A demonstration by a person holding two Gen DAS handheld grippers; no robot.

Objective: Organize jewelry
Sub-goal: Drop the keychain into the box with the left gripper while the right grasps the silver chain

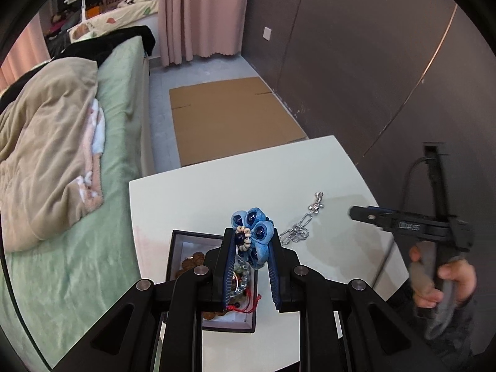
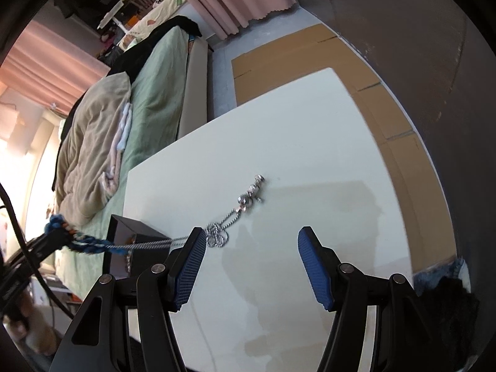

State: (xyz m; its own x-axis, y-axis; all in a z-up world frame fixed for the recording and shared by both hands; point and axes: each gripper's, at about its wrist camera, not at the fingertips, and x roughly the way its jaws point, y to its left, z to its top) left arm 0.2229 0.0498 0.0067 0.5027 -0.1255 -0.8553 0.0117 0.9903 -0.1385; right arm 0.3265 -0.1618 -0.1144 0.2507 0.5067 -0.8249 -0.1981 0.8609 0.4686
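Observation:
My left gripper (image 1: 249,238) is shut on a blue beaded bracelet (image 1: 254,228) and holds it above a black jewelry box (image 1: 176,257) that has several beaded pieces inside. The bracelet also shows in the right wrist view (image 2: 83,243), at the far left beside the box (image 2: 124,232). A silver chain necklace (image 1: 299,224) lies on the white table (image 1: 217,192) to the right of the box. My right gripper (image 2: 251,245) is open and empty, hovering just above the table; the necklace (image 2: 238,214) lies ahead of its left finger.
A green bed (image 1: 117,124) with a beige blanket (image 1: 46,142) runs along the table's left side. Flat cardboard (image 1: 232,117) lies on the floor beyond the table. A dark wall (image 1: 372,62) stands to the right. The right gripper body (image 1: 418,226) hovers over the table's right edge.

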